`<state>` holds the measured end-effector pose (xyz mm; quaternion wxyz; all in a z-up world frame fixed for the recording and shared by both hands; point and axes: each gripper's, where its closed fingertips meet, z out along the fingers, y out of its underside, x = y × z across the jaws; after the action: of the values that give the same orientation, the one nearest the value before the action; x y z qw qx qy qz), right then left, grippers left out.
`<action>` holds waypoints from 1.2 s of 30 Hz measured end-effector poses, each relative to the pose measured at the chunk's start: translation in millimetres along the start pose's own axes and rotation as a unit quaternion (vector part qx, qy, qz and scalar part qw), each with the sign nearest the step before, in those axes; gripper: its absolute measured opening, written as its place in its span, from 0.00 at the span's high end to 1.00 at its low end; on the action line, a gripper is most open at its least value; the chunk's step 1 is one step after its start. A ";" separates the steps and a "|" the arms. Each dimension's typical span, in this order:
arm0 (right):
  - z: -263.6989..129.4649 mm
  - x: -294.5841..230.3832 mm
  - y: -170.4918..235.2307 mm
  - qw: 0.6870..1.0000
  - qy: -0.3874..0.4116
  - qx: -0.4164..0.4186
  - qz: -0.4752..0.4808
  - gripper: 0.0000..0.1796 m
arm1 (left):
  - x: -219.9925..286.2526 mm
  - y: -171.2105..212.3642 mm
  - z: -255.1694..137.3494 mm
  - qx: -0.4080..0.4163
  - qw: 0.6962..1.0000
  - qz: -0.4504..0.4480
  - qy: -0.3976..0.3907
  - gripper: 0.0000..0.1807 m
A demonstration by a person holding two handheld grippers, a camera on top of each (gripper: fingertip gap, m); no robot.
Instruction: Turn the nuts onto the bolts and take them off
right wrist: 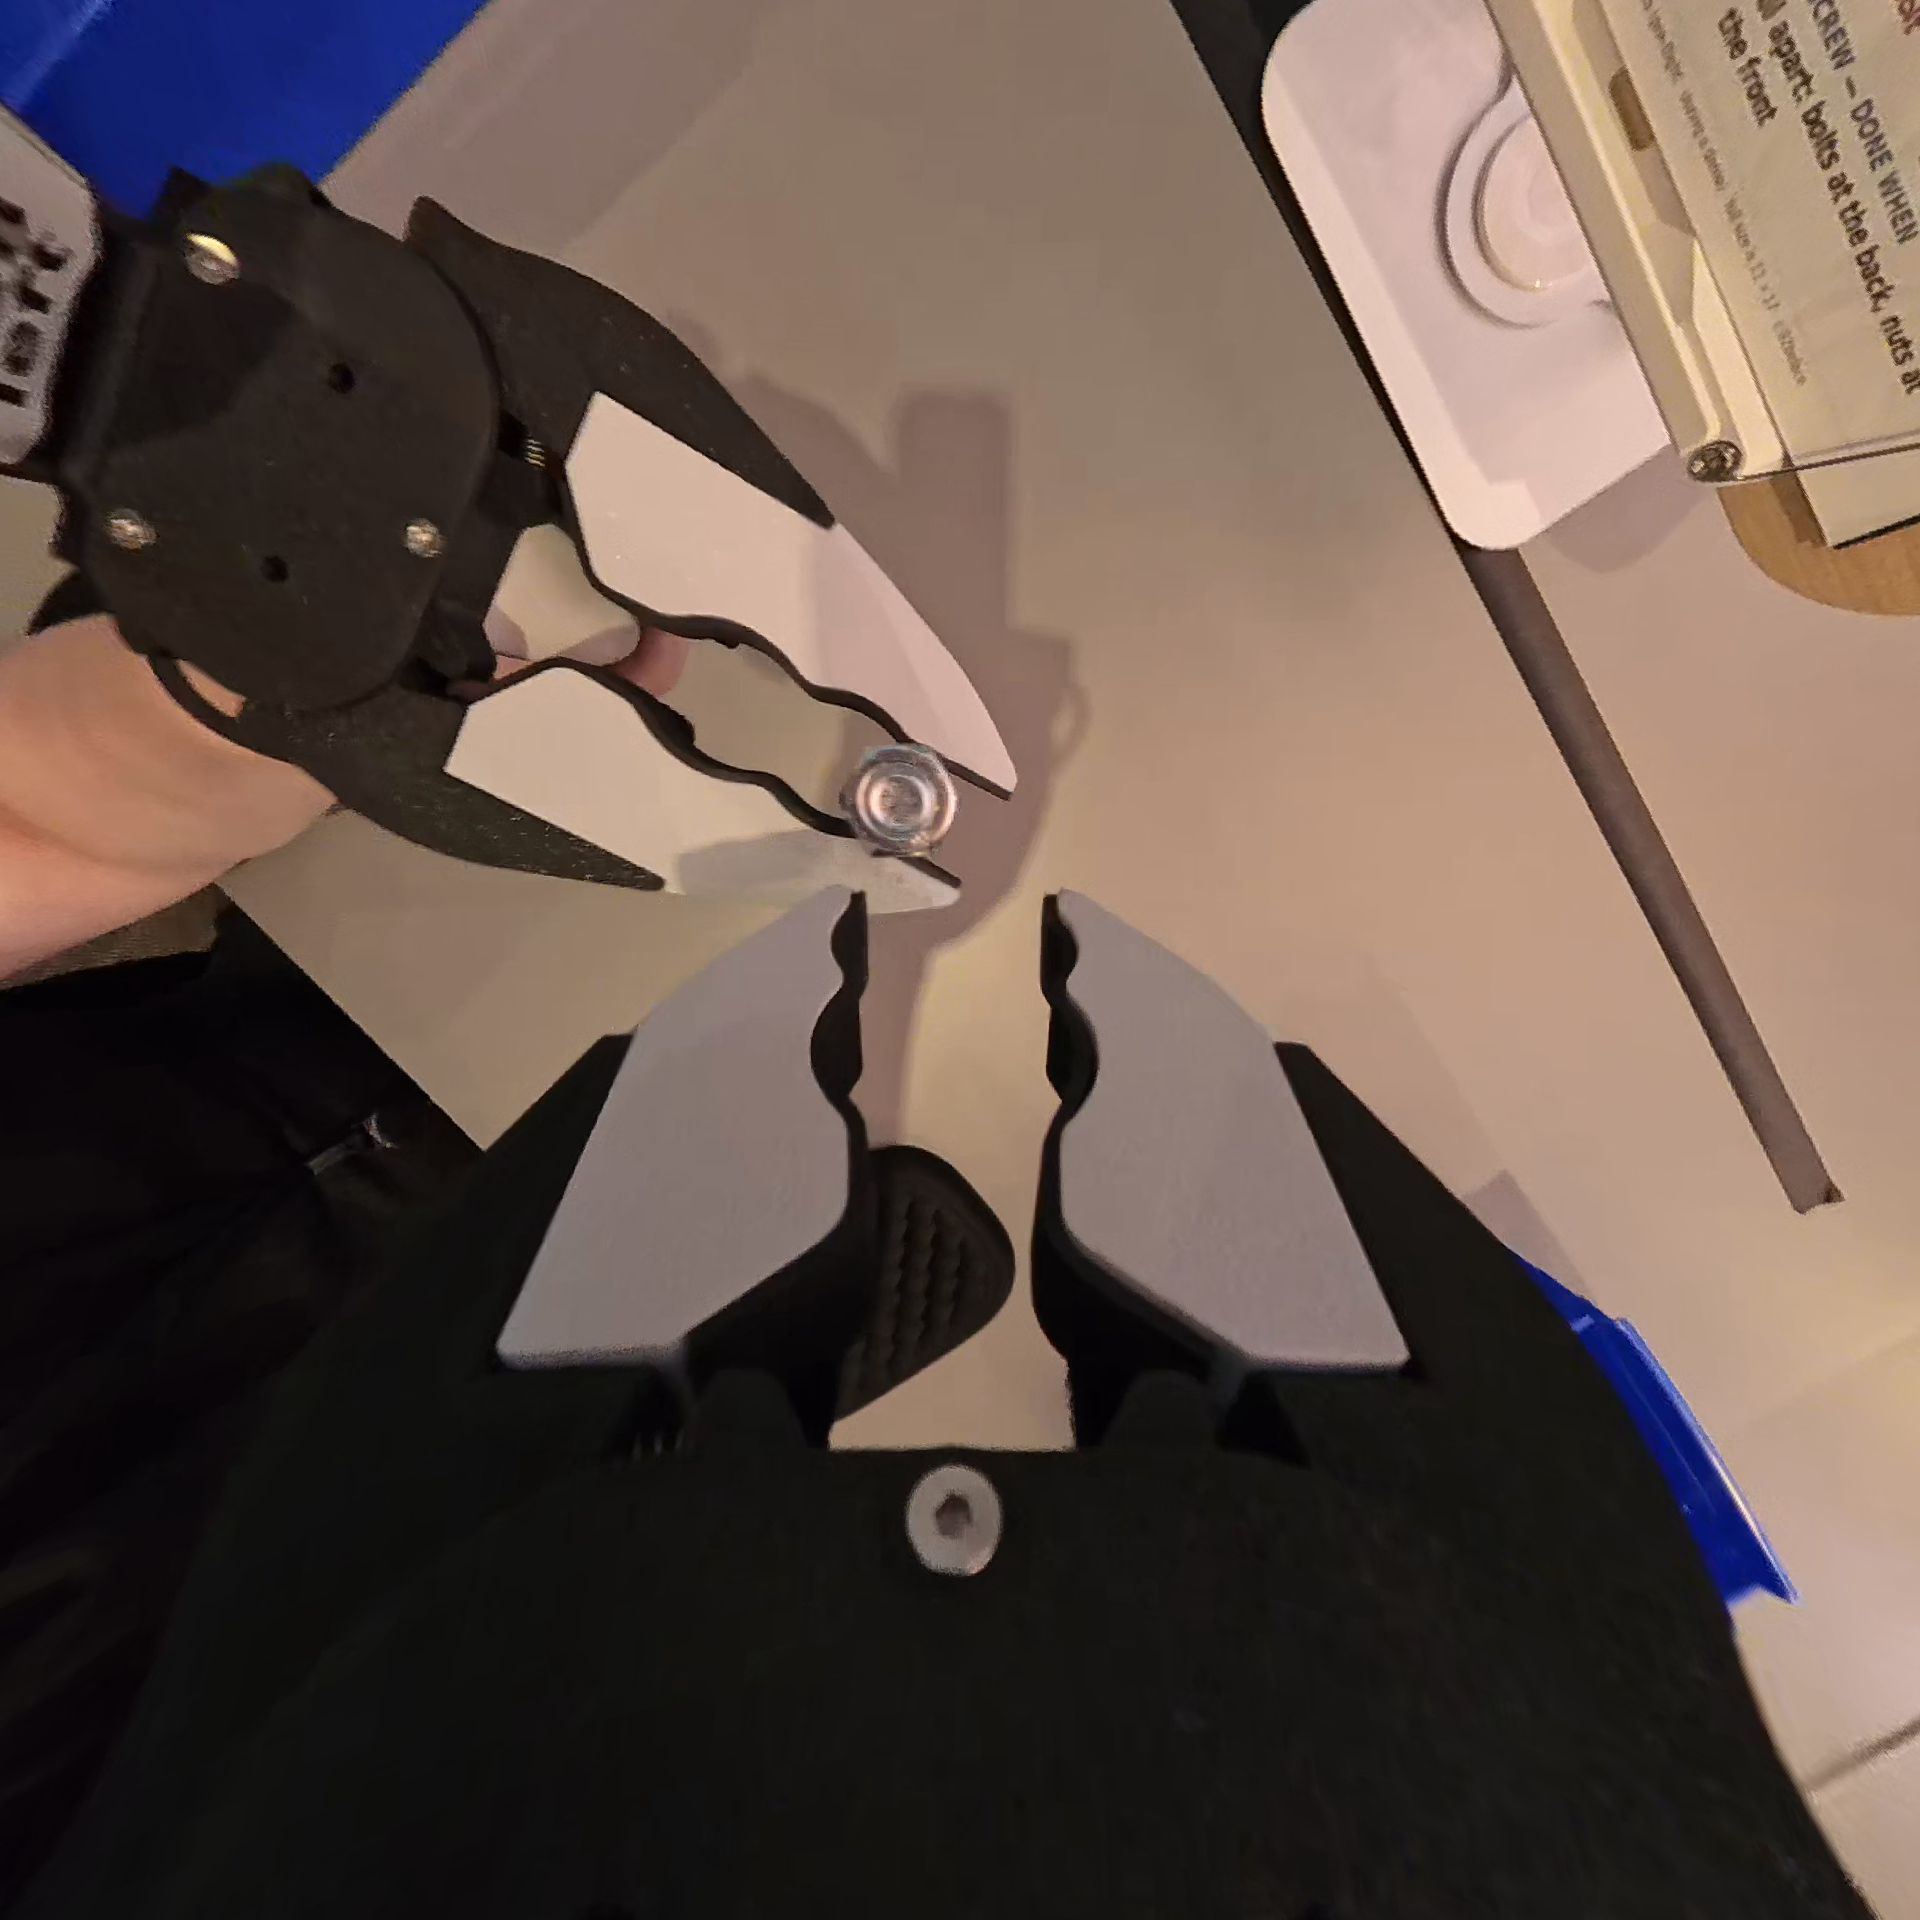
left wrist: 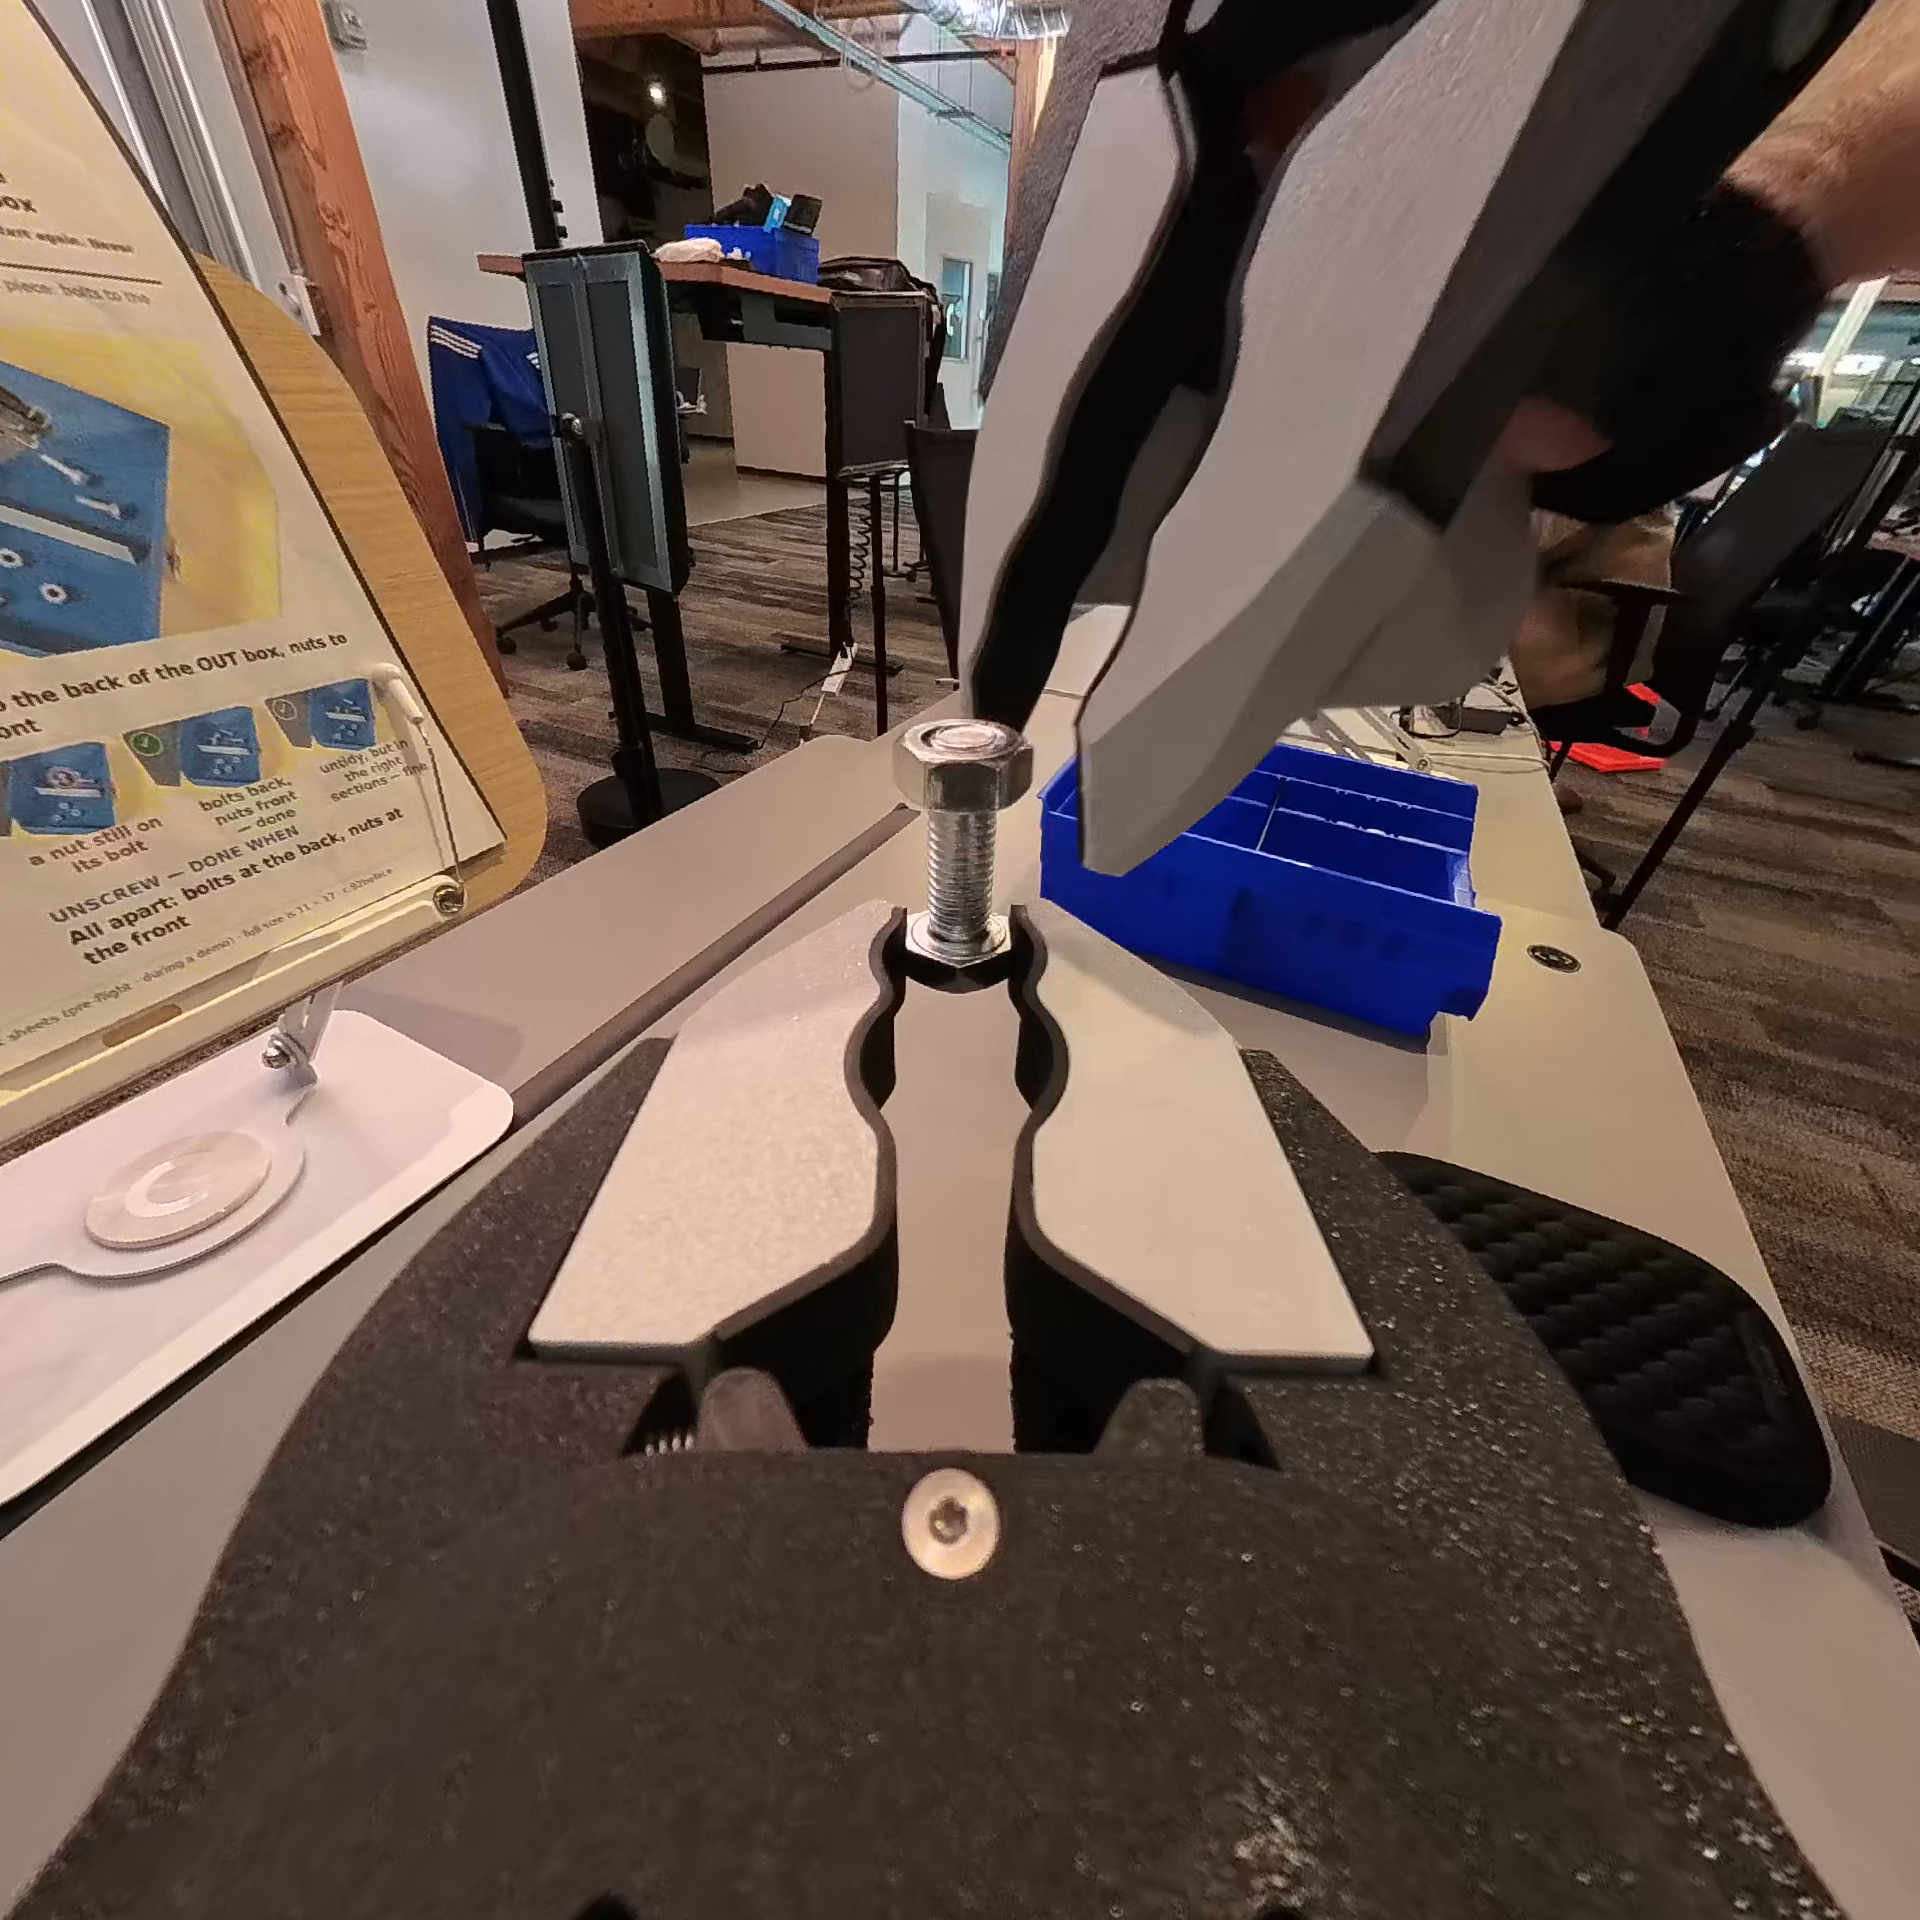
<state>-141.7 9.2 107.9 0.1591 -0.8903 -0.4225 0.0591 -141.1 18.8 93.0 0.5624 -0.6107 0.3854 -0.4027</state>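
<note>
Printed instruction sheet (left wrist: 208, 623) — wooden stand (left wrist: 416, 582)

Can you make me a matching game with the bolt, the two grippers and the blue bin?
Things:
1. bolt
2. left hand-held gripper
3. right hand-held gripper
4. blue bin

States:
A. open, holding nothing
B. sits on the table behind the bolt
C. stands upright, head on top
D. shut on the nut

Pairs: 1-C, 2-D, 3-A, 4-B

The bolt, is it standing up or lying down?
Standing up. The bolt points straight up, head on top, with the left gripper pinching the nut at its bottom.
</note>
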 end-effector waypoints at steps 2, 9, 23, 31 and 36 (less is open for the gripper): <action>-1.7 -5.9 -5.5 1.000 -0.012 0.016 -0.003 0.83 | 0.8 0.1 0.5 -0.001 1.000 0.001 0.000 0.90; 0.6 -6.3 -17.7 1.000 0.012 0.022 -0.015 0.83 | 4.7 0.9 2.0 -0.006 1.000 0.007 0.004 0.90; -13.5 -10.0 -18.7 0.998 -0.001 0.049 -0.025 0.85 | 5.5 1.2 1.9 -0.008 1.000 0.009 0.006 0.90; -13.7 3.6 -4.1 1.000 0.009 0.023 -0.004 0.86 | 3.5 -3.3 -2.5 0.001 1.000 0.003 0.006 0.90; -17.4 -4.0 -9.3 0.999 -0.009 0.047 -0.012 0.86 | 4.9 -2.3 -0.9 -0.001 1.000 0.006 0.007 0.90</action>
<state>-147.0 7.5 127.3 0.1980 -0.8760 -0.4314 0.0852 -140.1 14.1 95.6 0.5612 -0.6062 0.3933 -0.4037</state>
